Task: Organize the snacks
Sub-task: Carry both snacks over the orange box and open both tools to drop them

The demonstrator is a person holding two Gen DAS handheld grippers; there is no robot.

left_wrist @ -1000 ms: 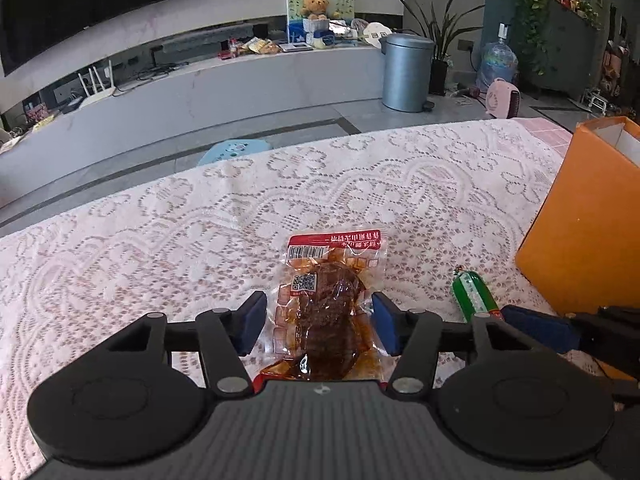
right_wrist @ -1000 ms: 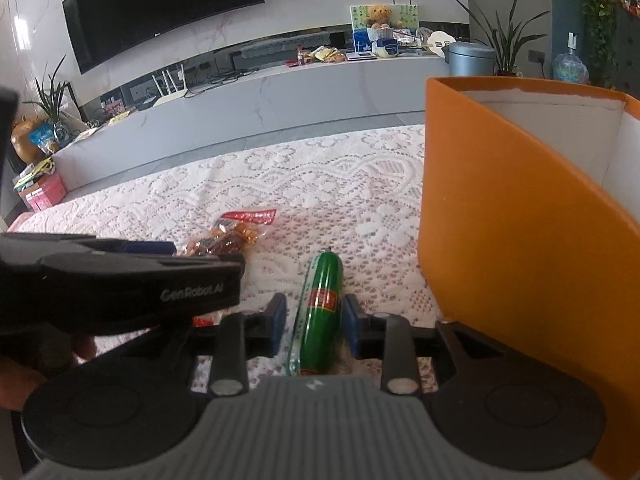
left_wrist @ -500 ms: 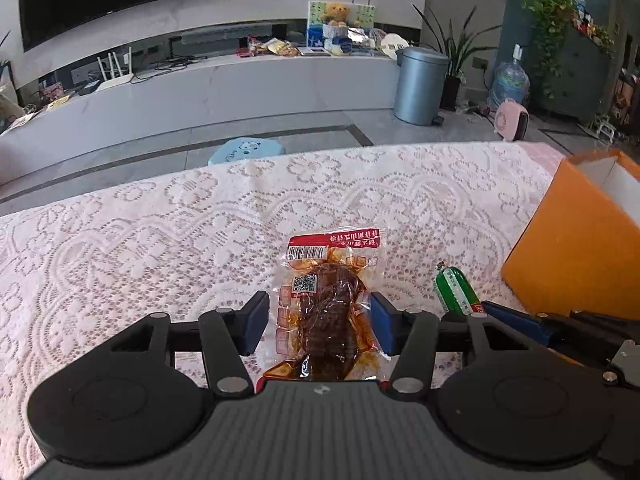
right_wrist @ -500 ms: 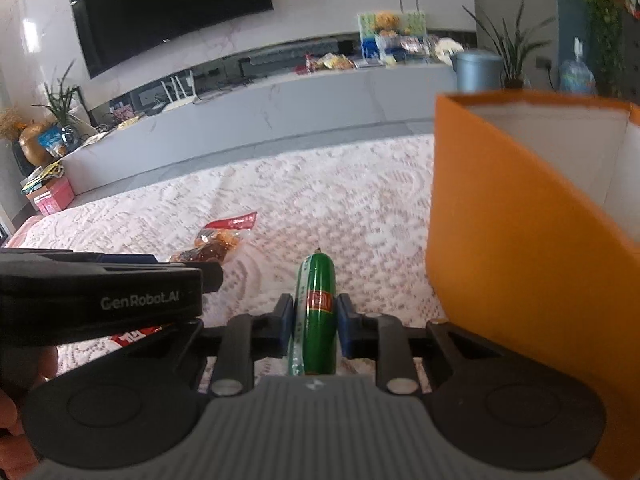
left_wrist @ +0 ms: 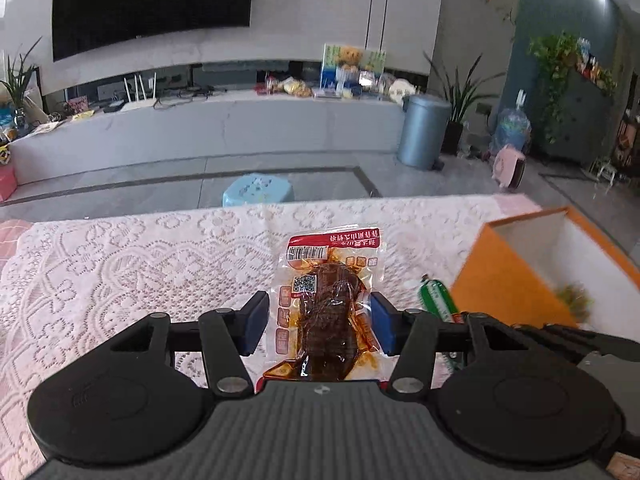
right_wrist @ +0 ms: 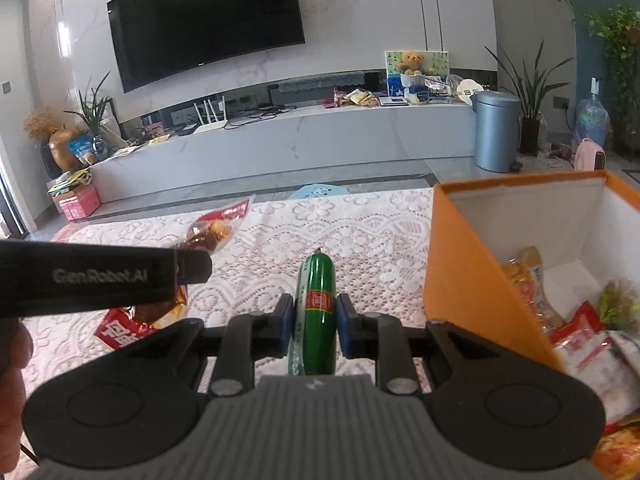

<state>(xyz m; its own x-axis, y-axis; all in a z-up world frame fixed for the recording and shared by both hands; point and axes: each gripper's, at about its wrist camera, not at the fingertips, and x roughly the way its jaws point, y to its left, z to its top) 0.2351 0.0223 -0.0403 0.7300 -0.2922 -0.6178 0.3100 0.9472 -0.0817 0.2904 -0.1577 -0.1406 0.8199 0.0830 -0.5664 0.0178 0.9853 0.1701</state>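
My left gripper (left_wrist: 318, 326) is shut on a clear packet of brown braised meat with a red label (left_wrist: 328, 300), held above the lace cloth. My right gripper (right_wrist: 314, 326) is shut on a green sausage stick (right_wrist: 316, 312), also lifted; the sausage shows at the right of the left wrist view (left_wrist: 436, 300). The meat packet appears at the left of the right wrist view (right_wrist: 212, 232), behind the left gripper's body. An open orange box (right_wrist: 460, 276) with a white inside stands just right of both grippers and holds several snack packets (right_wrist: 576, 332).
The table carries a white lace cloth (left_wrist: 140, 264) over pink. Beyond its far edge are a blue stool (left_wrist: 258, 192), a grey bin (left_wrist: 424, 136) and a long TV bench (left_wrist: 208, 128). The left gripper's body (right_wrist: 100, 280) lies close beside my right gripper.
Both grippers have risen from the table with their snacks. The right jaws closed tighter on the sausage. The box's inside has come into view.
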